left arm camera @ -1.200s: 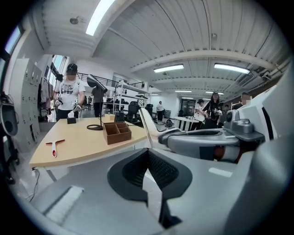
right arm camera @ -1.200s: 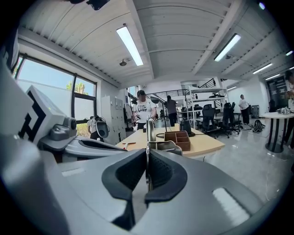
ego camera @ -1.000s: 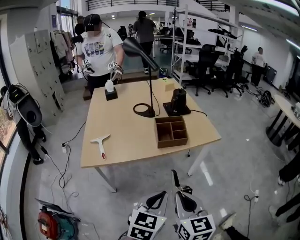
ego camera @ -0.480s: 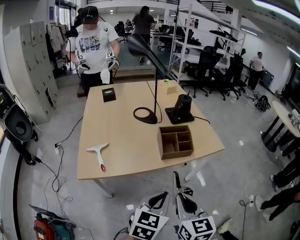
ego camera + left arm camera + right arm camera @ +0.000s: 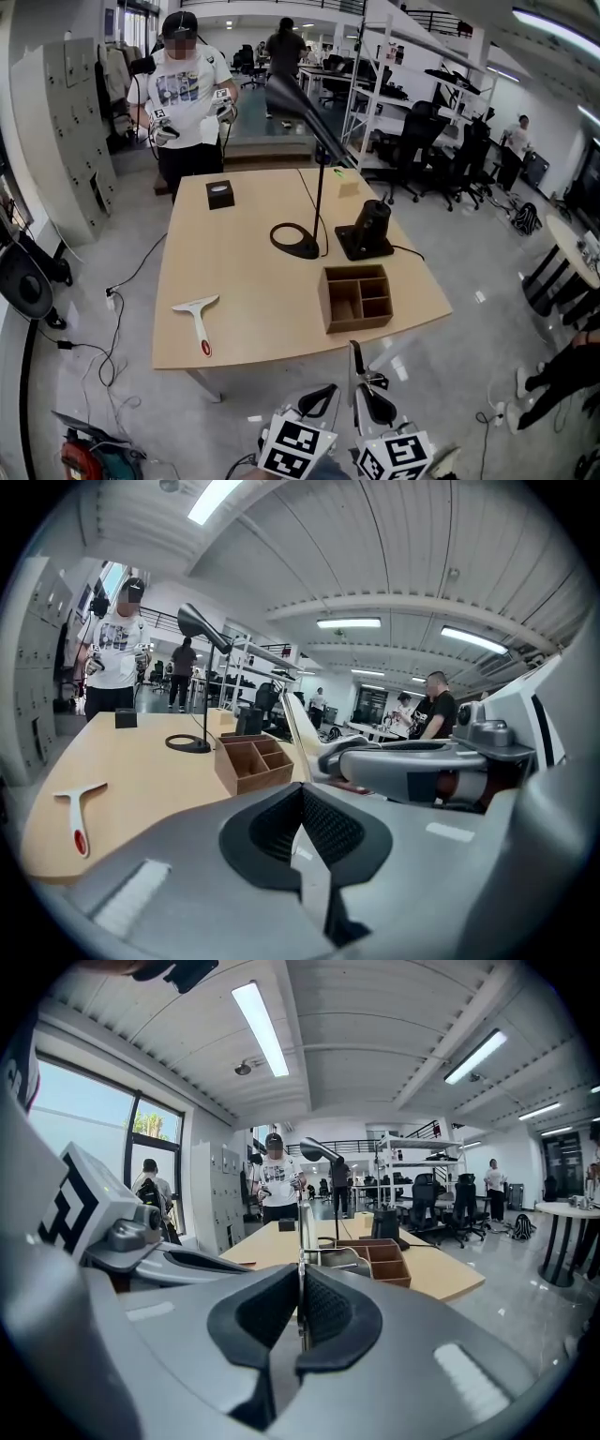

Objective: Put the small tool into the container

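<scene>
The small tool, a white squeegee with a red handle [image 5: 197, 319], lies flat near the front left corner of the wooden table [image 5: 253, 291]; the left gripper view shows the squeegee [image 5: 77, 808] too. The container is a brown box with compartments [image 5: 358, 298] at the front right, nothing visible inside. My left gripper [image 5: 319, 394] and right gripper [image 5: 359, 370] hang side by side below the table's front edge, well short of both things. Both are shut and hold nothing, seen close up as left gripper [image 5: 302, 799] and right gripper [image 5: 301, 1288].
A black desk lamp [image 5: 298, 240] and a black device on a plate [image 5: 366, 231] stand mid-table, a small black box [image 5: 220, 194] at the far edge. A person [image 5: 187, 84] stands behind the table. Cables lie on the floor at left; shelves and chairs at back right.
The head view has shifted a little toward the table. The person behind it has drawn the hands back from the black box. My grippers stay shut and low.
</scene>
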Demonstrator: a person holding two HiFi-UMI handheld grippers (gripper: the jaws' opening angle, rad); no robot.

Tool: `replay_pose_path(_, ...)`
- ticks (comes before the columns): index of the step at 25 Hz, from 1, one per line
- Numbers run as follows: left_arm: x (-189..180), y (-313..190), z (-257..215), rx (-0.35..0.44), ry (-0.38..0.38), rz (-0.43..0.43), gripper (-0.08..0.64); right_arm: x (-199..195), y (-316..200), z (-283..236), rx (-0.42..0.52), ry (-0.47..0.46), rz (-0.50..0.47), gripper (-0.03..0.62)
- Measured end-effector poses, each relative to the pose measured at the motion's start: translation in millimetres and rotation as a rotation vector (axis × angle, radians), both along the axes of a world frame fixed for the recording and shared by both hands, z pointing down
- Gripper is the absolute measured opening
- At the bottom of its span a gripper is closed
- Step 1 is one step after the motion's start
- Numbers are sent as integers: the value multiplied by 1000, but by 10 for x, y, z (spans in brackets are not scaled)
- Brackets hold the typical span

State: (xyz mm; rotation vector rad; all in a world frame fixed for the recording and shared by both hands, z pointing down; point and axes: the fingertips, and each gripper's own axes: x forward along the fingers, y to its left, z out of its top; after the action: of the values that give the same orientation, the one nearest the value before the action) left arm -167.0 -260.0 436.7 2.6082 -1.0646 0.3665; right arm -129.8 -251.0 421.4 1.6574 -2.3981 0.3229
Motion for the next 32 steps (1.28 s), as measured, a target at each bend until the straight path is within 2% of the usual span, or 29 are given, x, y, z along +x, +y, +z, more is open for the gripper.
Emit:
replay_pose_path(7,240,-879,145,-3,-21,-32,2,282,-937,104,25,-15,-40,8)
replay_pose_path(17,1110,-2583,268,-29,-34,-91,3,1133,-2741,209,41,-59,-109,8)
replay_pose_path(22,1443,-3120,308,-34,-47,-118,3,1446,-3366,287,41,-76,-150,8)
replay_pose_path(26,1555,-3498,474,-53,-55,-151,3,1586,-3831,417,55,-89,-183,8)
replay_pose_path(32,1505,-4026,619,-70,-68,-195,5,1575,-4476,535,71,-114,-222,8)
